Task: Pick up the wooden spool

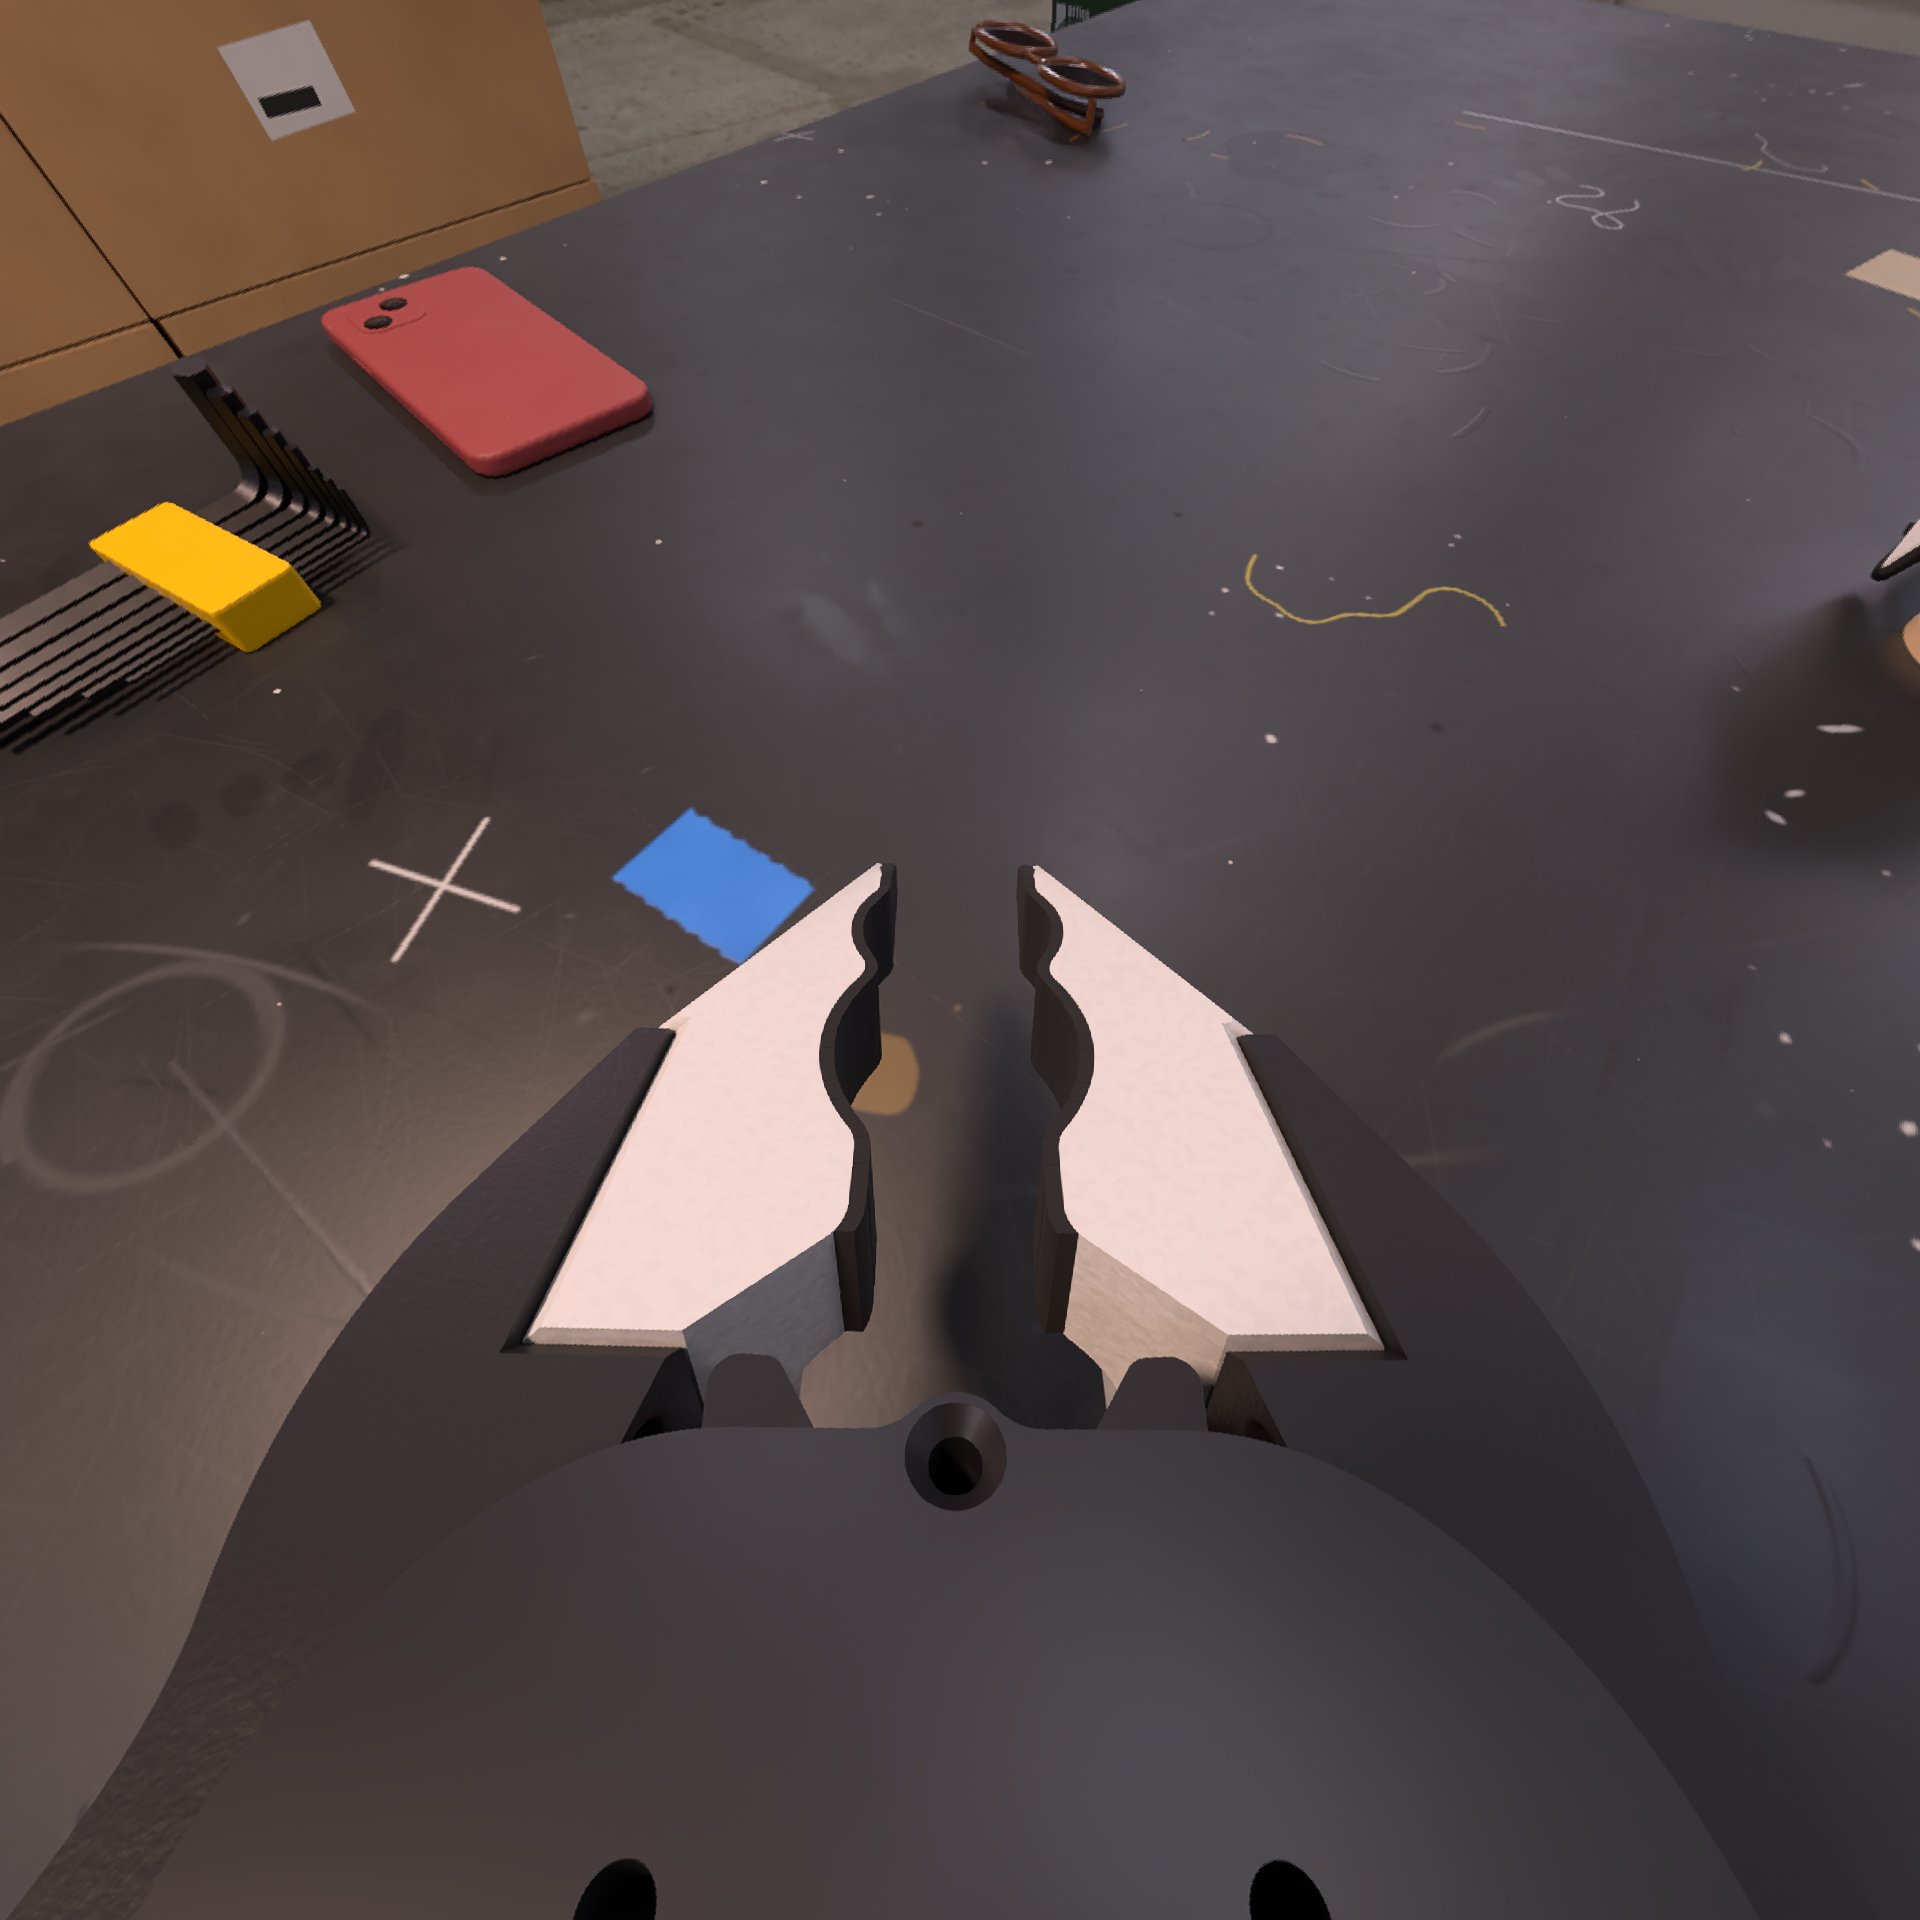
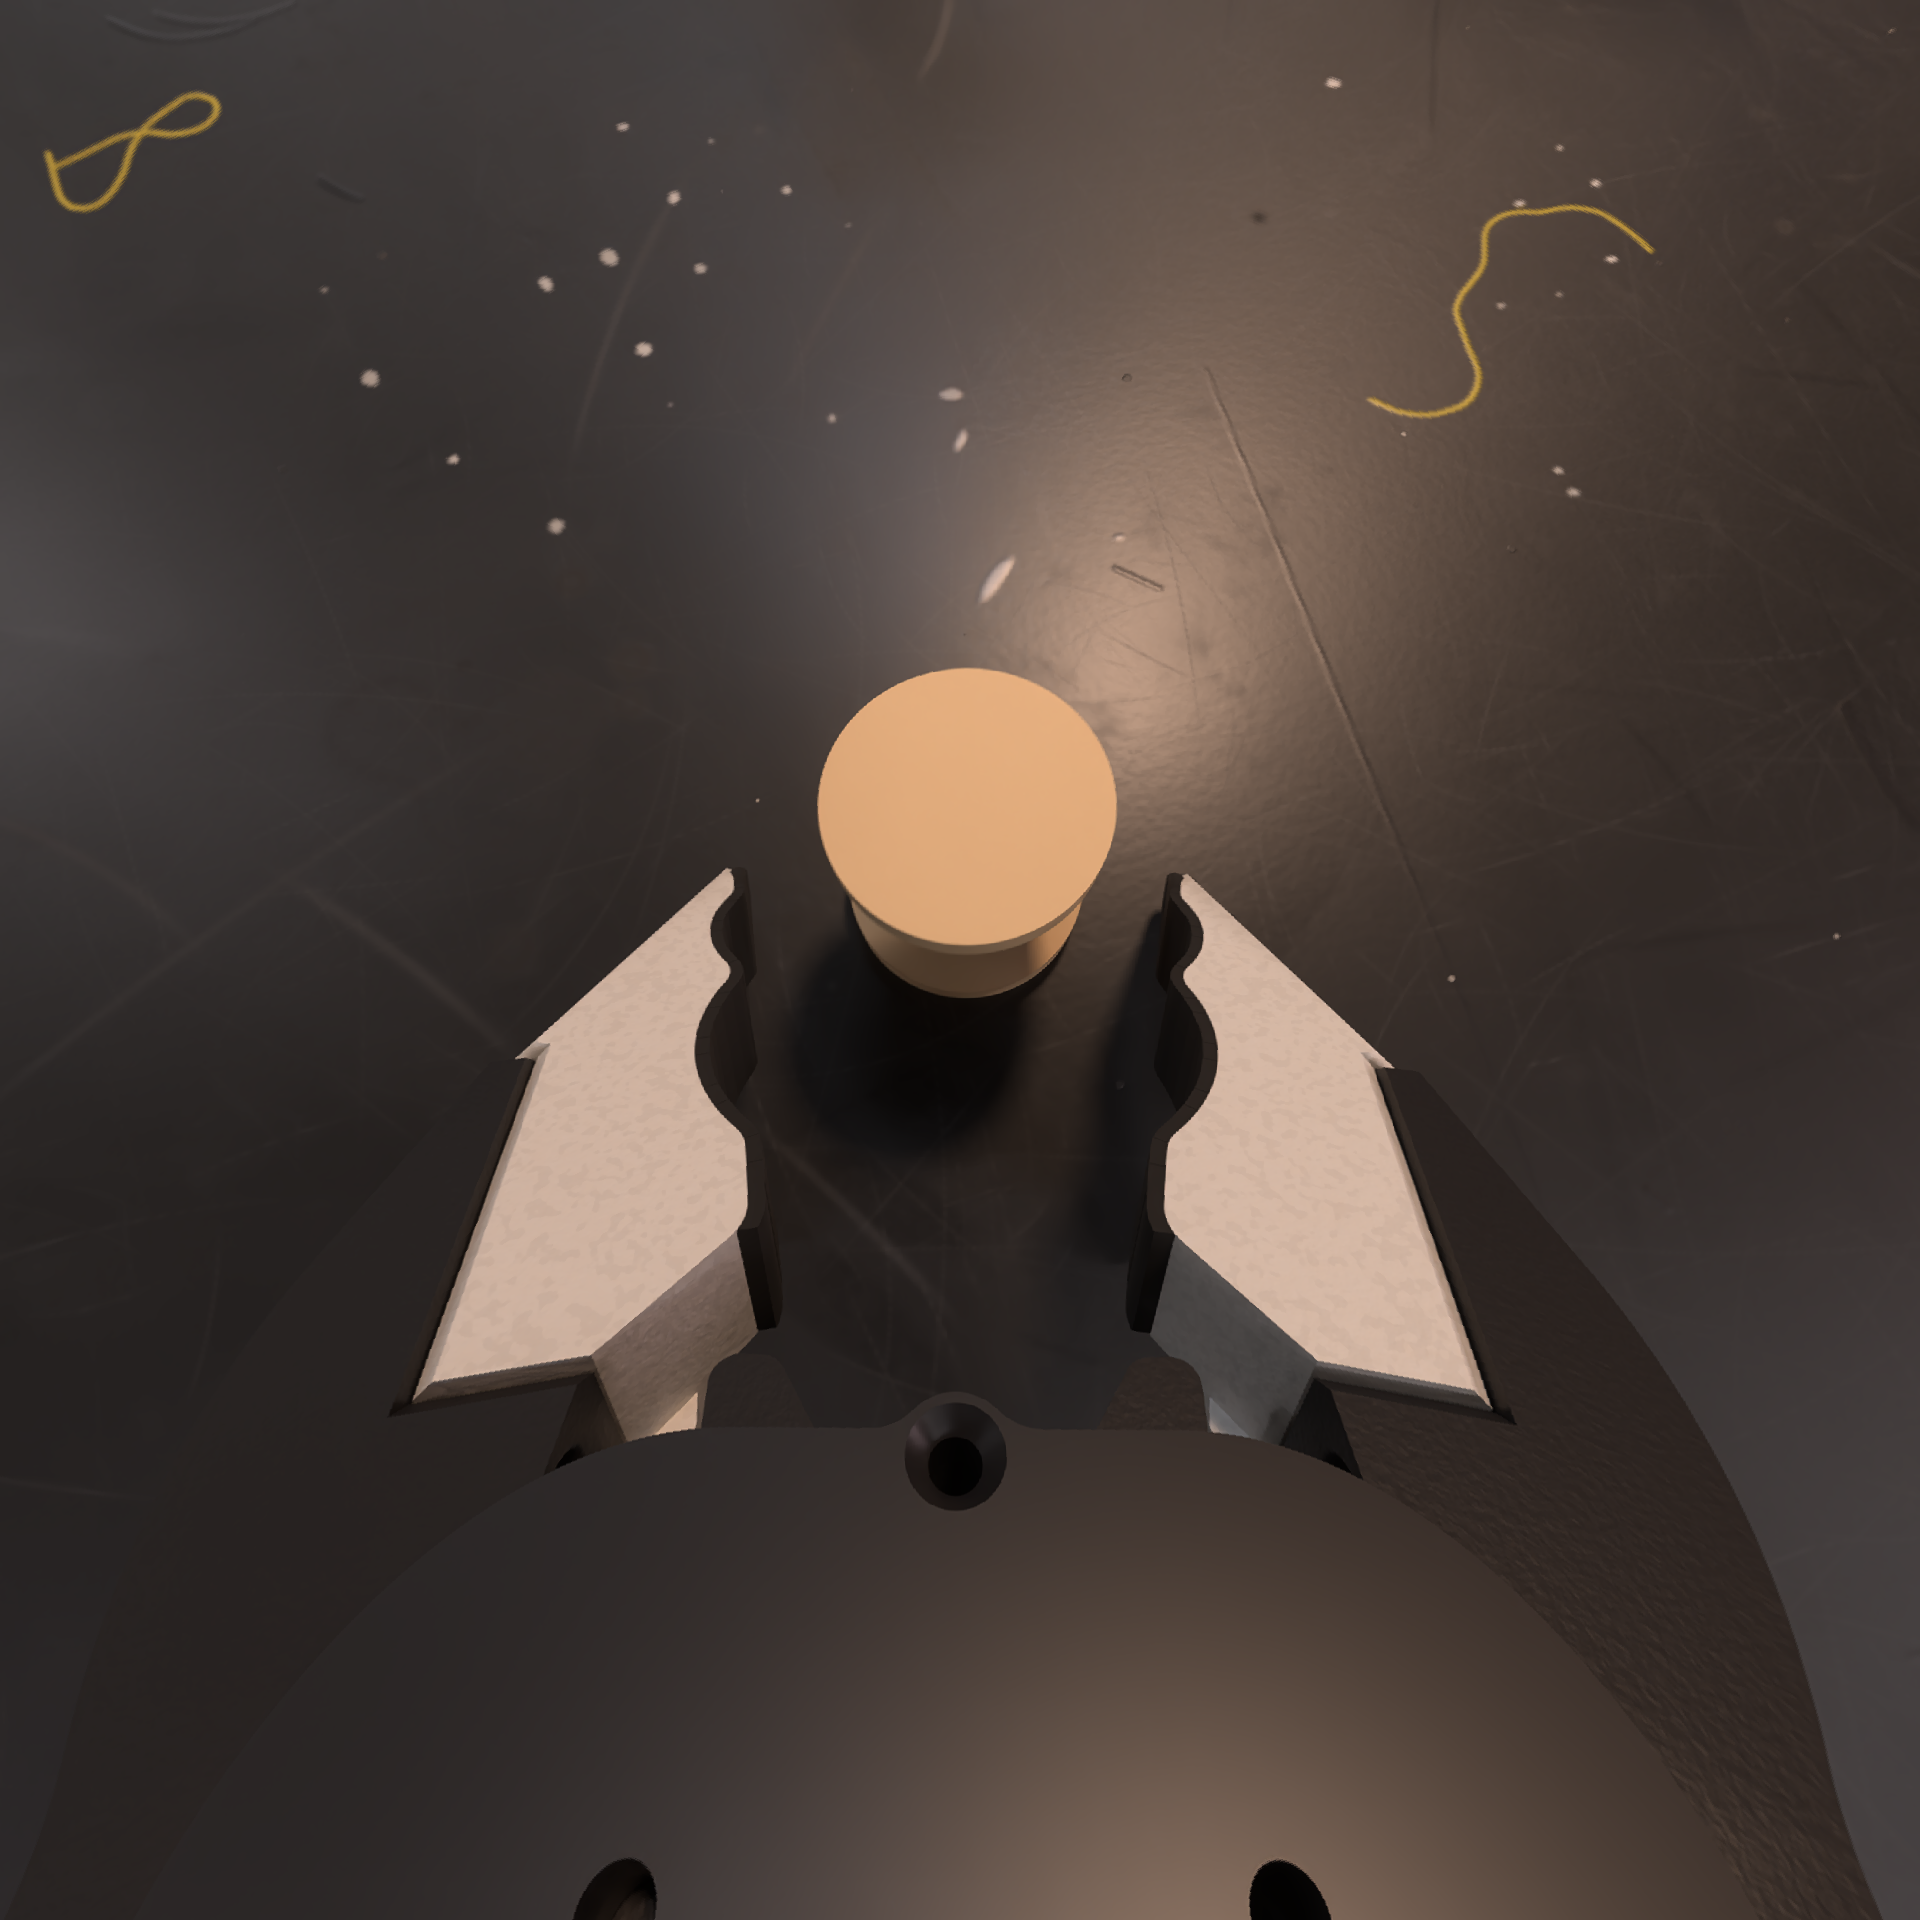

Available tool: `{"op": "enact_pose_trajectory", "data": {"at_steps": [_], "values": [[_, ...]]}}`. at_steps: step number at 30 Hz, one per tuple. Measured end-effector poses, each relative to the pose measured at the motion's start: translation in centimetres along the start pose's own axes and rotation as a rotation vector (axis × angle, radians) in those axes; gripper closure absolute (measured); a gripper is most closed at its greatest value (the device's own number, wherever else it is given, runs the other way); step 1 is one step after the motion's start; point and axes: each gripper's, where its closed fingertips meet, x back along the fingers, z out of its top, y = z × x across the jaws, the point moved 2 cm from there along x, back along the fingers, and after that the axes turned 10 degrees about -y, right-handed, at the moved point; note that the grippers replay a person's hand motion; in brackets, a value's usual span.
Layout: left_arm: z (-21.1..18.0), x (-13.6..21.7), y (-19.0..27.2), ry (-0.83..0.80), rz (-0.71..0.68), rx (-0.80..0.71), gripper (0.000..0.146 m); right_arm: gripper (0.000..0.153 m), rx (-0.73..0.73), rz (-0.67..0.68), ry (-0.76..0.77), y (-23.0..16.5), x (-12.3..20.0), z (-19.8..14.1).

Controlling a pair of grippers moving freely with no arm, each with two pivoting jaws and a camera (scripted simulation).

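Note:
The wooden spool (image 2: 966,821) is a light tan cylinder with a wider round top. It stands upright on the dark table in the right wrist view. My right gripper (image 2: 954,875) is open, looks down at the spool from above, and its fingertips lie on either side of the spool's near edge without touching it. A sliver of the spool (image 1: 1914,649) and a tip of the right gripper show at the right edge of the left wrist view. My left gripper (image 1: 956,868) is open with a narrow gap, empty, and hovers over bare table far to the left of the spool.
On the left of the left wrist view lie a red phone (image 1: 488,369), a set of black hex keys in a yellow holder (image 1: 208,571) and cardboard boxes (image 1: 270,156). Brown glasses (image 1: 1044,78) sit at the far edge. A blue tape patch (image 1: 712,883) and yellow threads (image 2: 1475,312) lie flat.

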Motion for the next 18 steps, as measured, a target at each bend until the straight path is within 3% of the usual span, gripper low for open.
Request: {"op": "enact_pose_trajectory", "data": {"at_steps": [7, 18], "values": [[-0.1, 0.0, -0.2, -0.003, 0.001, 0.006, 0.123, 0.102, 0.053, 0.02, -0.045, 0.2, -0.2, 0.5], [-0.1, 0.0, -0.1, -0.002, 0.003, -0.003, 0.123, 0.104, -0.017, -0.042, 0.011, 0.5, -0.3, 1.3]]}}
